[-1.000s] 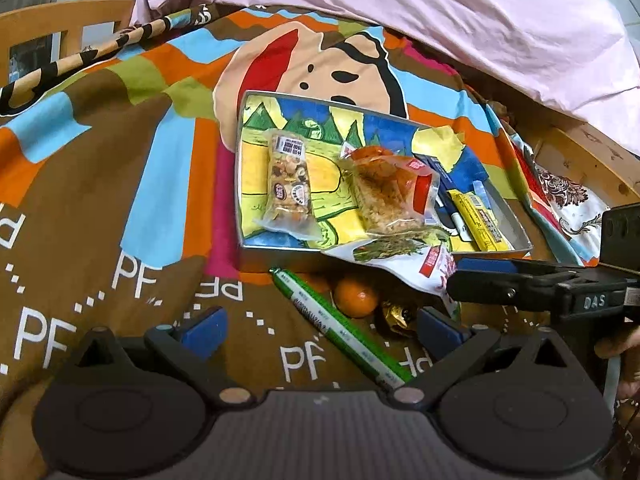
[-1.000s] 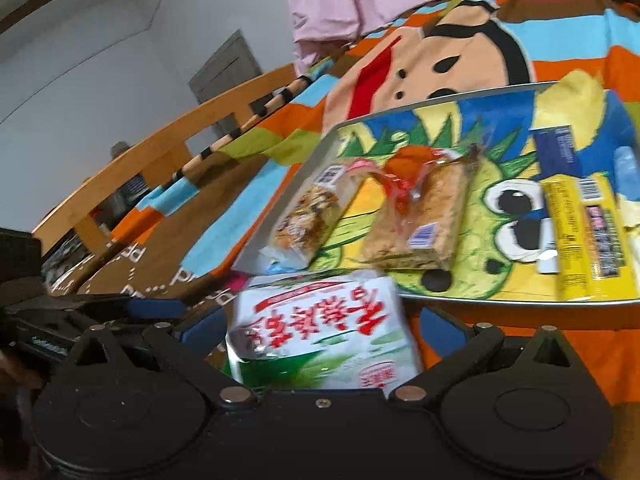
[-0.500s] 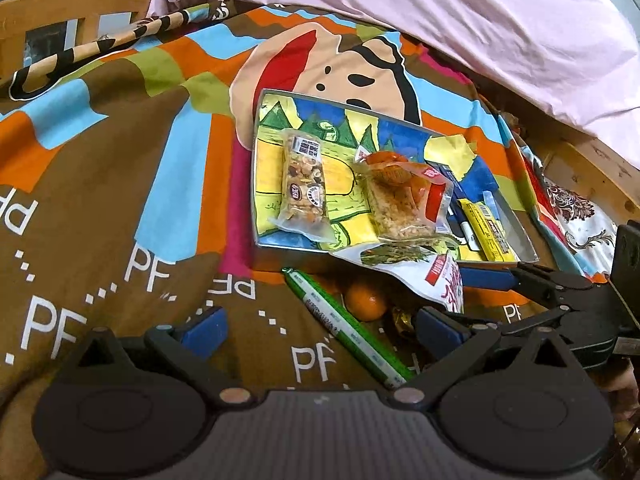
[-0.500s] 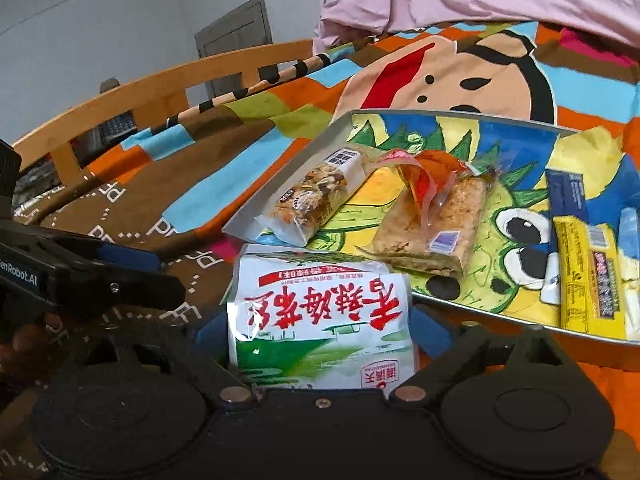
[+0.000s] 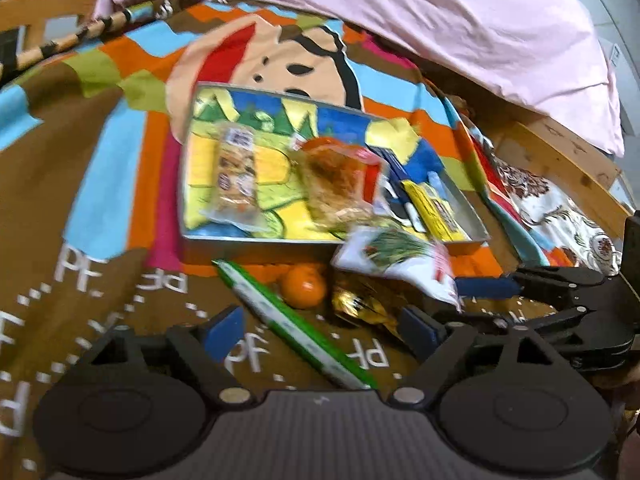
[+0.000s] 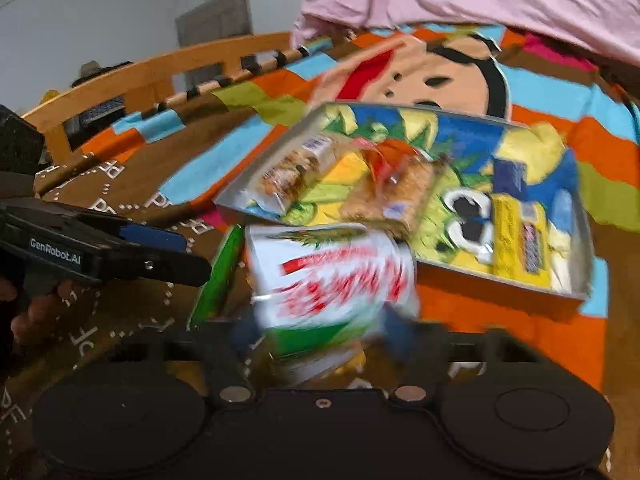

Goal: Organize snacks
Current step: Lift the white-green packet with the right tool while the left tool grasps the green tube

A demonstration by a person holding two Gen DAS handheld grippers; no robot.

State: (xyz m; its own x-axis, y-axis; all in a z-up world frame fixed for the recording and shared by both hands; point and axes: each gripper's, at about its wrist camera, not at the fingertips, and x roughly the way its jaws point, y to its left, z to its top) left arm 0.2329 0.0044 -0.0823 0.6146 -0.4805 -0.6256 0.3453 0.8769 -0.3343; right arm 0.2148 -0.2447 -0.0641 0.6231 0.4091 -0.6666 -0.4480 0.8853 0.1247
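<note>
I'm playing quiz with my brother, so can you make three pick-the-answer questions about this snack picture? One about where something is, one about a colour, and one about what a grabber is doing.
1. Where is the orange fruit?
A. inside the tray
B. on the blanket in front of the tray
C. on the pink bedding

2. What colour is the long stick pack beside the fruit?
A. green and white
B. purple
C. black

3. What is the right gripper doing?
A. hanging open over nothing
B. squeezing the fruit
C. closed on the white snack bag

Answers: 1 B, it sits on the blanket just outside the tray. 2 A, green edges with a white stripe. 3 C, its jaws have just been closing and the white snack bag bulges between them.
</note>
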